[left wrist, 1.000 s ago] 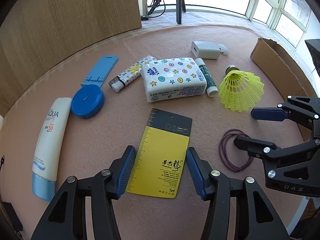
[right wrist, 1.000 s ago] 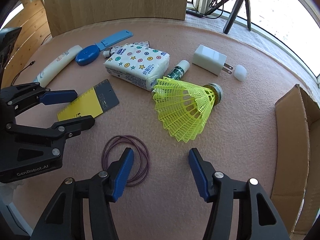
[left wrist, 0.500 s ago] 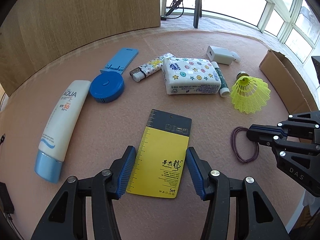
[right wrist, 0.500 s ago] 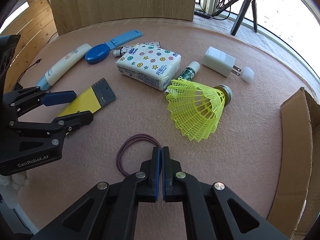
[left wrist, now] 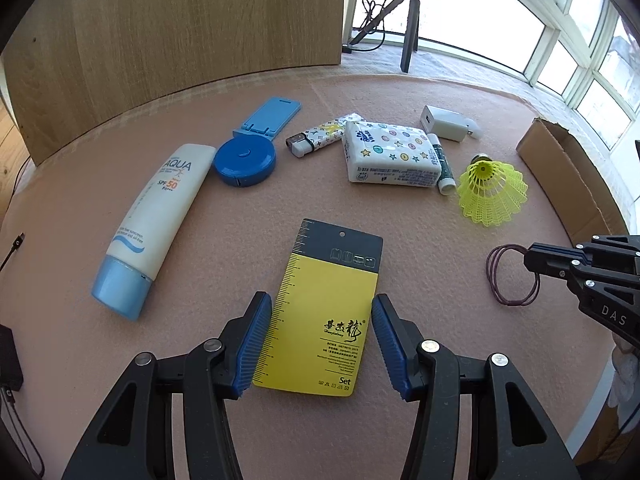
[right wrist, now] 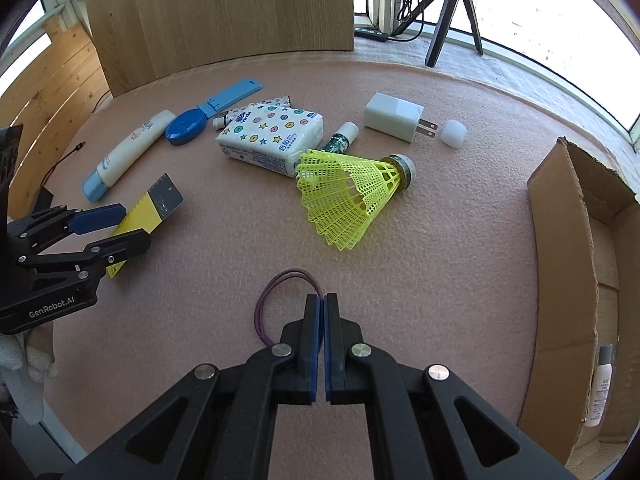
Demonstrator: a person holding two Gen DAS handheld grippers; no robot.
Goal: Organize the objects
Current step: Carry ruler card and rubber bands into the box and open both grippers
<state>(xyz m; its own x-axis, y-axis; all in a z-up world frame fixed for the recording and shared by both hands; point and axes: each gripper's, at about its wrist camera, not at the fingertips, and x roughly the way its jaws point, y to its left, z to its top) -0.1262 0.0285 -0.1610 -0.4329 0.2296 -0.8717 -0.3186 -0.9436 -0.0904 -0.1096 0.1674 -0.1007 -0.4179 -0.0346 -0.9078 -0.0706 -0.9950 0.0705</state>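
Hair tie (right wrist: 280, 292): near the counter's (right wrist: 460, 240) front edge, one strand now pinched in the right hand-held gripper (right wrist: 320, 300), which stood spread a second ago. Grasp looks made; judging by the open box (right wrist: 568, 280) at the right edge, a carry there is next. Left hand-held gripper (left wrist: 320, 320) spread, straddling the yellow card (left wrist: 320, 312), unchanged. Card reads "Set"; sunscreen (left wrist: 160, 216) reads "AQUA SPF 50". Gripper bodies read "GenRobot.AI" and "DAS".

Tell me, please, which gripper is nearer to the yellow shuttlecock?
Right. The right gripper, shut on the purple hair tie, sits just short of the shuttlecock; the left gripper straddles the yellow card, farther off.
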